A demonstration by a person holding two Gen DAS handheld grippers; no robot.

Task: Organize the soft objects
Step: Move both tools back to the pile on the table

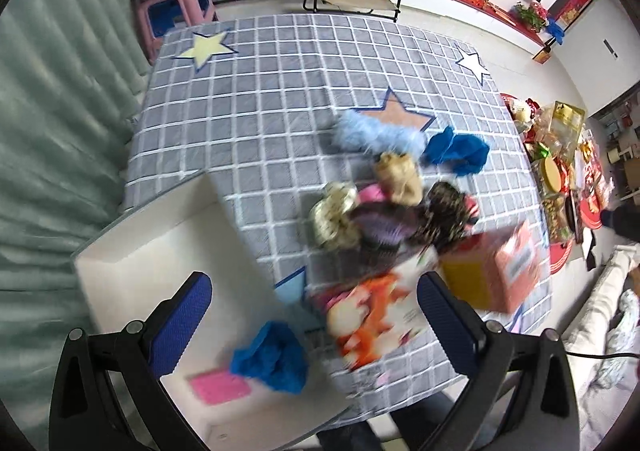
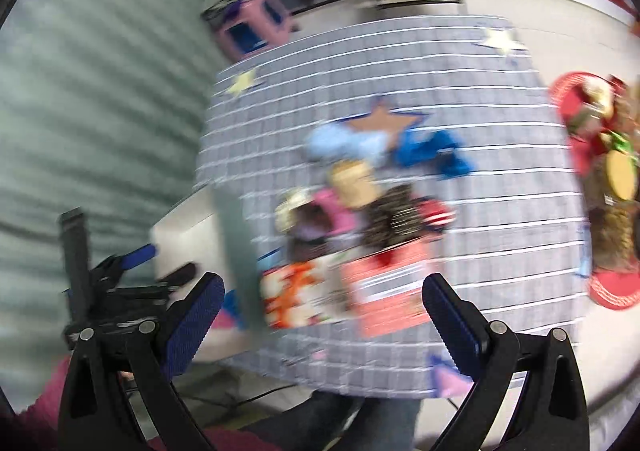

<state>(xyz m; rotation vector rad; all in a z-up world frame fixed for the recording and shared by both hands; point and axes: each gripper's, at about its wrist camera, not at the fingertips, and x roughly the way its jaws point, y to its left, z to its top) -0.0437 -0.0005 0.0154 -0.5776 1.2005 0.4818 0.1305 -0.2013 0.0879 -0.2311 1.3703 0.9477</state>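
Both grippers hover above the near table edge with jaws spread wide and empty: the left gripper (image 1: 316, 315) over the white bin (image 1: 132, 251), which already holds a blue cloth (image 1: 272, 357) and a pink pad (image 1: 220, 387), the right gripper (image 2: 324, 315) just beside it. The soft pile (image 1: 384, 211) lies ahead and slightly right of the left gripper, past two boxes (image 1: 440, 283), with the fluffy light-blue piece (image 1: 376, 131) lying crosswise at the far end. Judging by framing, the right gripper faces the pile more squarely, though its view is blurred.

Motion blur smears the soft-toy pile (image 2: 352, 203) beyond identification.
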